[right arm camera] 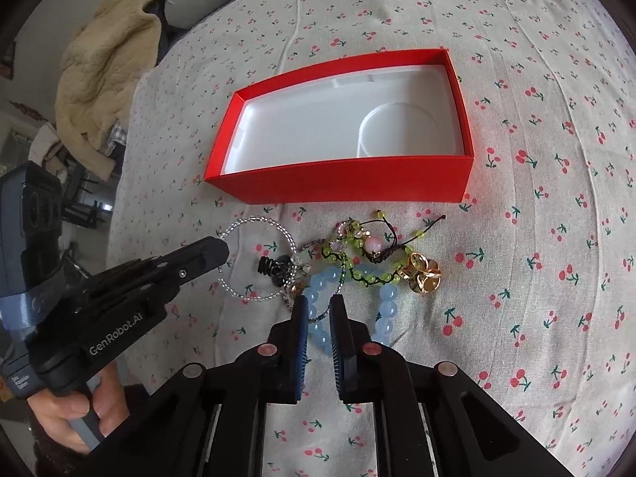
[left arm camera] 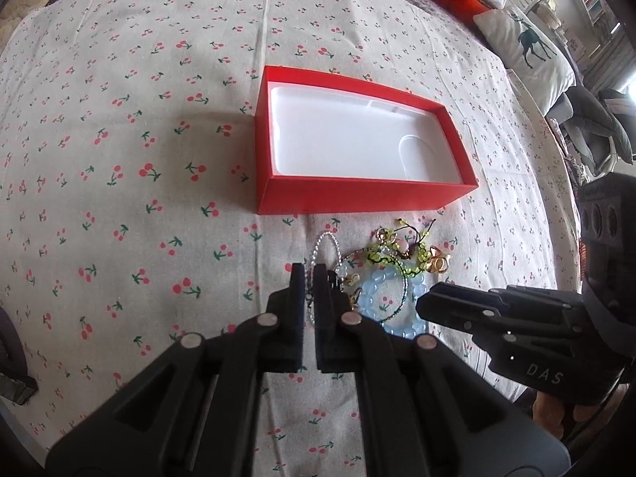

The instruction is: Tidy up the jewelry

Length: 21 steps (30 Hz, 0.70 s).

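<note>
Jewelry is lying tangled just before the red box; light, slippery beads are best pinched across a strand. Left gripper is narrowed onto the clear bracelet; right gripper is straddling the blue bracelet.

Blue bead bracelet — near arc hidden behind right gripper.

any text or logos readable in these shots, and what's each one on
"DAS" – on the body of the right gripper, seen in the left wrist view.
"GenRobot.AI" – on the body of the left gripper, seen in the right wrist view.
A small white label lower on the left gripper's handle is too small to read.
The red box shows no print.
</note>
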### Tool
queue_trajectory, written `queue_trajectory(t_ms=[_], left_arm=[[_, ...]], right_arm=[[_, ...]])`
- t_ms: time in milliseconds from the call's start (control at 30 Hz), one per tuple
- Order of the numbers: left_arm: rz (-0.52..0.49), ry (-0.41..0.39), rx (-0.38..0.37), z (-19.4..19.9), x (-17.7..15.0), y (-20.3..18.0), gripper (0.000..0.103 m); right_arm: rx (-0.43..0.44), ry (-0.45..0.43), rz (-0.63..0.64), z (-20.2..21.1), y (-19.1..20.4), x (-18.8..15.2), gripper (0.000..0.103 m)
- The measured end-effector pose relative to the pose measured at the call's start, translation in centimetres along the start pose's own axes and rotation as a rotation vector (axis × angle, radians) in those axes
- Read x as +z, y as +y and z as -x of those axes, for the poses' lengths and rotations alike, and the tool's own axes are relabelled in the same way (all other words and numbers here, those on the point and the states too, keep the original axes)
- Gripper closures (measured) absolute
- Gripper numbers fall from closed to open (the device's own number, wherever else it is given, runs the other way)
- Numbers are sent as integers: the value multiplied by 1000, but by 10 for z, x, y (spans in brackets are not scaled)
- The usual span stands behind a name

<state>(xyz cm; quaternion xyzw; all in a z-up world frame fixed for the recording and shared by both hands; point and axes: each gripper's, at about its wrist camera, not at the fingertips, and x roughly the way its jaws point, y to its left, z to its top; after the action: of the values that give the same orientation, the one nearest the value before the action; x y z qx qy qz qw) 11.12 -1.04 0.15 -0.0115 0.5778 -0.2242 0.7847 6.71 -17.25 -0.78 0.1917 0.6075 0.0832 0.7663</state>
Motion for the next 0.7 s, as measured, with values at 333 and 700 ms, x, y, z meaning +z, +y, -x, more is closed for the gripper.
queue_trajectory(t_ms=[333, 700], left_arm=[[12, 18, 36, -6, -7, 12, 98], [25, 16, 40, -2, -9, 18, 98]], right_arm=[[43, 67, -112, -21, -18, 5, 83], [38, 44, -147, -33, -11, 8, 64]])
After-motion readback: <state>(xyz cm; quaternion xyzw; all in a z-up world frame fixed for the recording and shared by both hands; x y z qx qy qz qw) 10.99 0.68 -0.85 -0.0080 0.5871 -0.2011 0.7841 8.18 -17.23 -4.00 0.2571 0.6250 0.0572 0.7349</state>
